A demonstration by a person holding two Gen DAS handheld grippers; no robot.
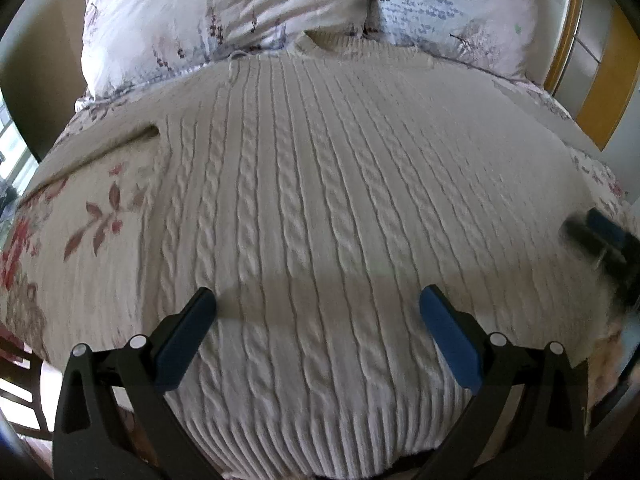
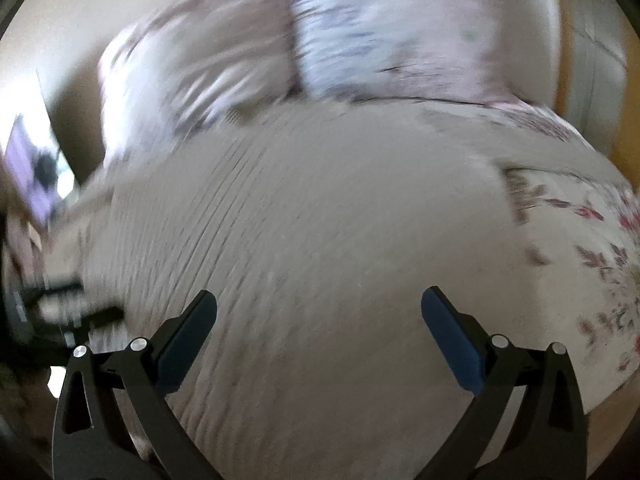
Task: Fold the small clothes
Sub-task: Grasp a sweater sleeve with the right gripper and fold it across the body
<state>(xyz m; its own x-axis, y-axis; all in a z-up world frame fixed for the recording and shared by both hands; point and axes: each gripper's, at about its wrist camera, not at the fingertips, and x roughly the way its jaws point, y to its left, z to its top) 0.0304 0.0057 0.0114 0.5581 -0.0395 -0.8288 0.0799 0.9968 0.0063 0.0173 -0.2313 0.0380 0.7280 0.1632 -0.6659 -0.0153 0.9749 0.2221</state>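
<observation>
1. The cream cable-knit sweater (image 1: 320, 208) lies flat, spread on the bed's floral bedspread (image 1: 80, 216), hem toward the cameras and collar toward the 2 pillows (image 1: 224, 20); its long axis runs hem to collar.
2. The left hand-held gripper (image 1: 318, 304) hovers over the hem's middle, fingers spread apart, holding nothing.
3. The right hand-held gripper (image 2: 319, 304), fingers likewise apart and empty, sits toward the sweater's right edge; that view is blurred.
4. Judging from this, each hem corner lies outward of its own gripper.
</observation>
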